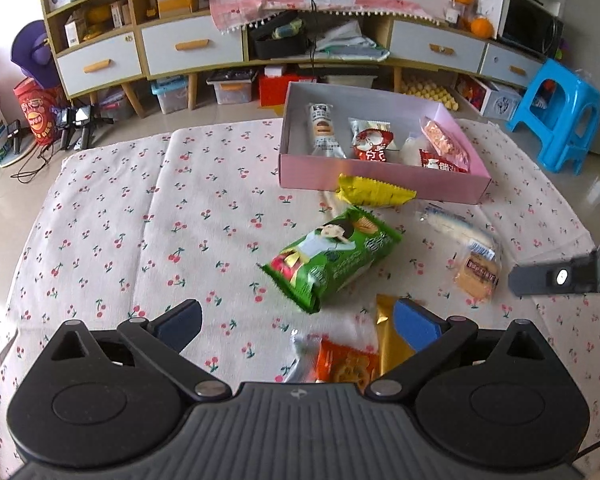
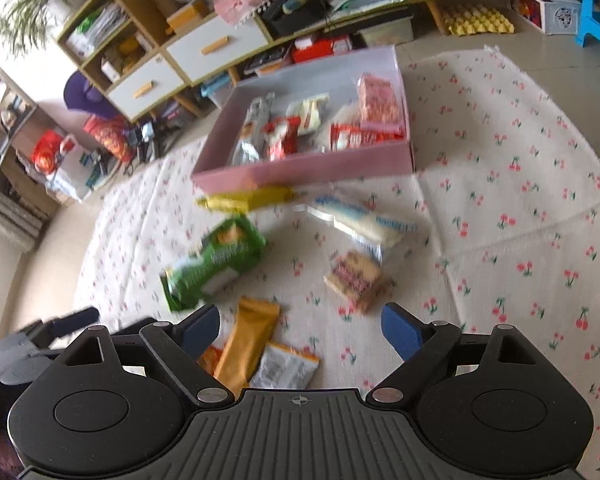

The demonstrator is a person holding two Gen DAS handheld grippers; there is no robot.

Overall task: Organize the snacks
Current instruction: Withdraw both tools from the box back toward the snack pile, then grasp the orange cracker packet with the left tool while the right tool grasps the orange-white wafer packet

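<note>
So both hand-held grippers are hanging over the cherry-print cloth [image 1: 148, 184] with jaws spread wide and nothing between them: the left hand-held gripper [image 1: 298, 326] is sitting just short of the green snack bag [image 1: 332, 258], and the right hand-held gripper [image 2: 300, 330] is hovering over the gold packet [image 2: 248, 340]. The pink box [image 1: 380, 180] is already holding several snacks, with the yellow packet [image 1: 374, 192] lying right against its near wall. If I'm grabbing that green bag, I'm squaring the jaws across its narrow width and pinching mid-body, not the crimped end. The right view is blurry, so maybe the biscuit pack [image 2: 354, 276] is its target instead.
</note>
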